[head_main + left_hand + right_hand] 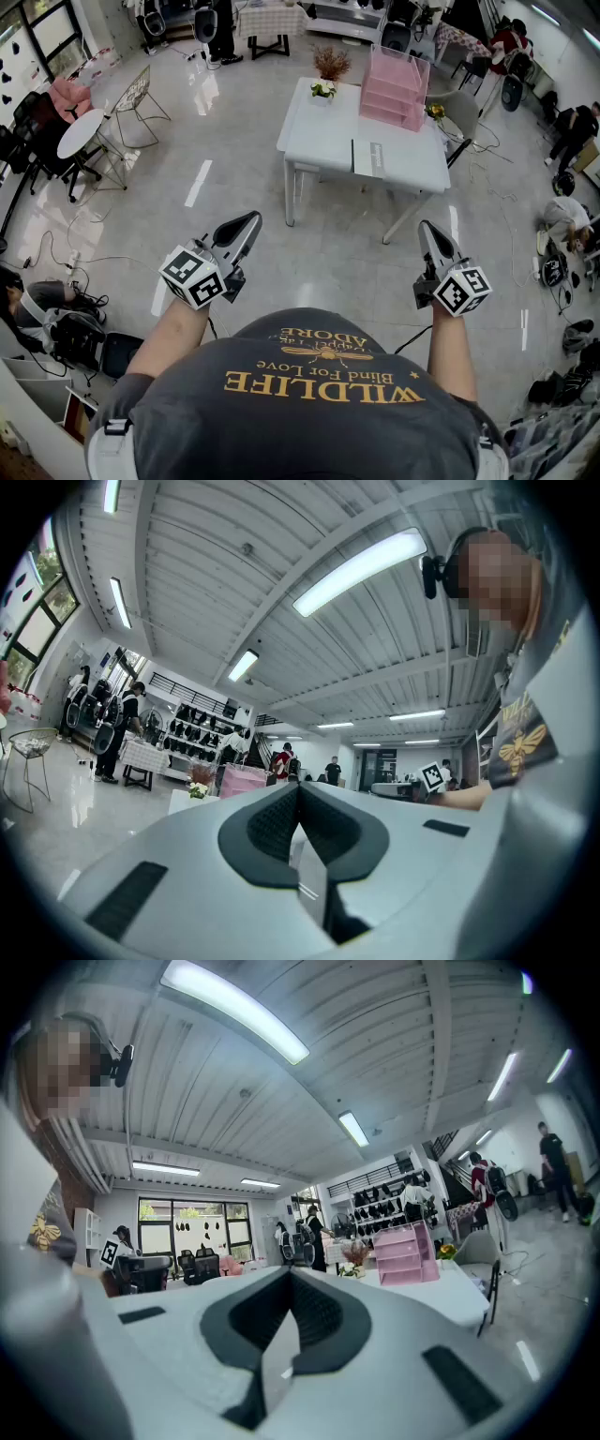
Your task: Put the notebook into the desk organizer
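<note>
We record a glossy, pale floor (234, 122). A white table (319, 141) stands at 12 o'clock. A small round table (80, 131) and a wire chair (136, 94) sit at 10 o'clock, near dark-framed windows (37, 33). Strip lights (356, 569) run along the ribbed ceiling (234, 536).

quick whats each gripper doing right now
Left gripper: closed, holding nothing.
Right gripper: closed, holding nothing.

Pale notebook (369, 158) with a dark spine lay flat at the white table's (319, 141) six o'clock edge, pink tiered desk organizer (394, 89) stood upright toward one o'clock, well apart
</note>
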